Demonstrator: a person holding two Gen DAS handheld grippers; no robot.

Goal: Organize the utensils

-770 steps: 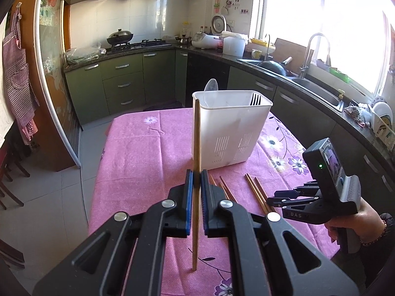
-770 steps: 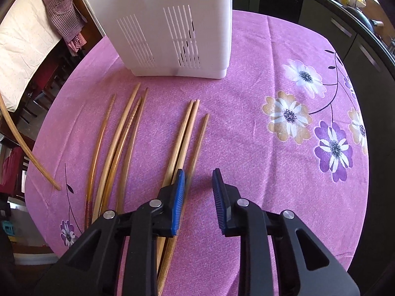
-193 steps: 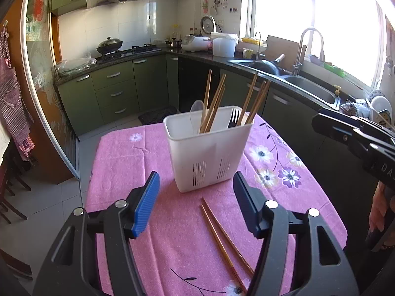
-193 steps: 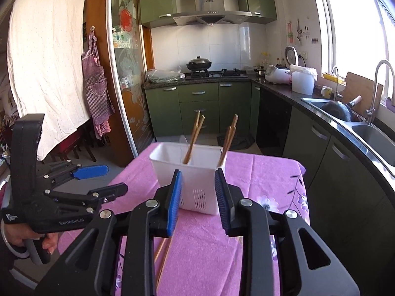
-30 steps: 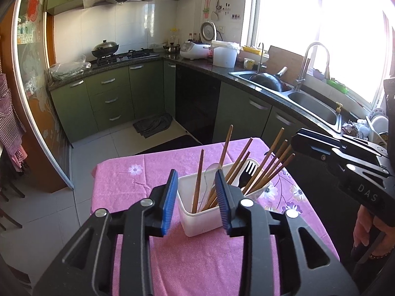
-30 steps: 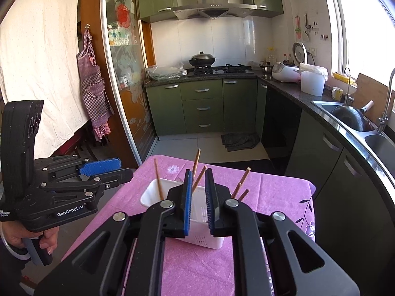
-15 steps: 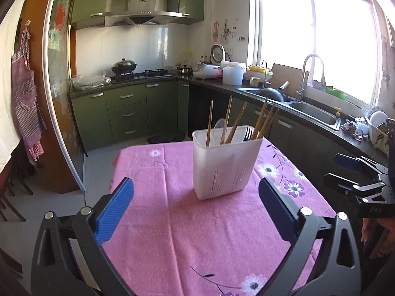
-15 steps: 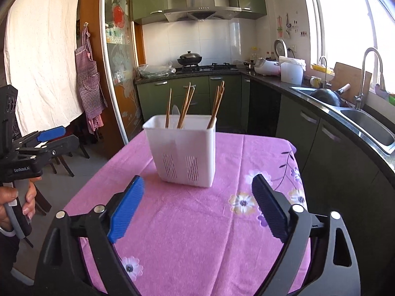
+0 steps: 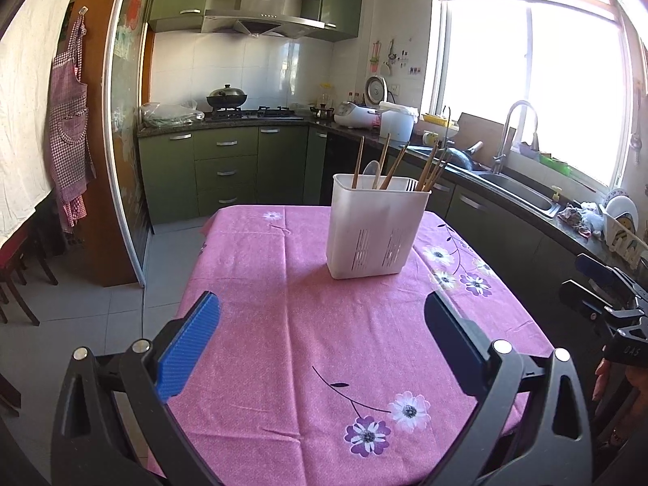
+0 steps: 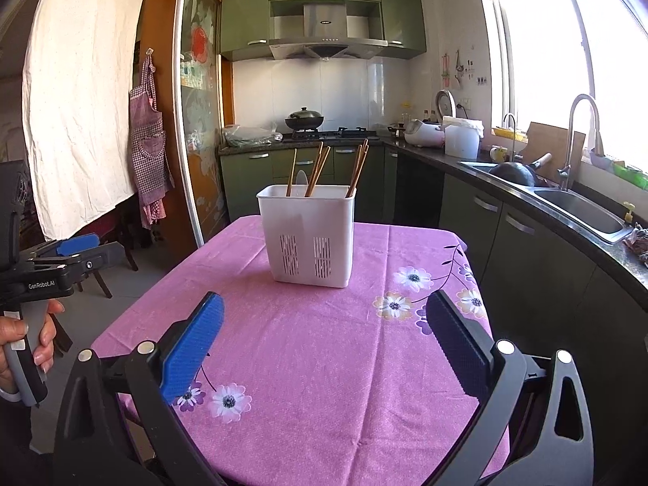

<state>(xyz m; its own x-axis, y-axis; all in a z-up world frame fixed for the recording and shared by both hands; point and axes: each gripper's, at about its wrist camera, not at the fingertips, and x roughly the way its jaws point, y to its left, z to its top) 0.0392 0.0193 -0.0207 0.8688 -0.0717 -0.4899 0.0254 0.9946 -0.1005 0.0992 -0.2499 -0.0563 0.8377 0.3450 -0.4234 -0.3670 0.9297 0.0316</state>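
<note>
— Pink floral cloth is seen over the table, w/ a white slotted holder stood upright on it, towards the far half. Where are the utensils kept?

— Chopsticks are seen inside the holder, leaned at mixed angles w/ tops poking above the rim; a pale spoon and a fork are stood among them. From the right wrist view the same holder is seen w/ chopsticks grouped at two spots, left-centre and right.

— State of the left tool?

— Left tool is held low at the near table edge, pointed at the holder, fingers spread wide apart, nothing between them. Blue pad is seen on one finger; the other pad is in shadow. In the right wrist view the left tool is seen off the table's left side, level, gripped from below by the left hand around the handle; from that angle its spread can't be judged.

— And the right tool?

— Right tool is likewise held low over the near part of the cloth, aimed at the holder, fingers spread wide, nothing gripped. In the left wrist view it is seen at the far right, off the table edge, partly cropped, w/ a bit of the right hand below it. Both tools are well apart from the holder.
</note>
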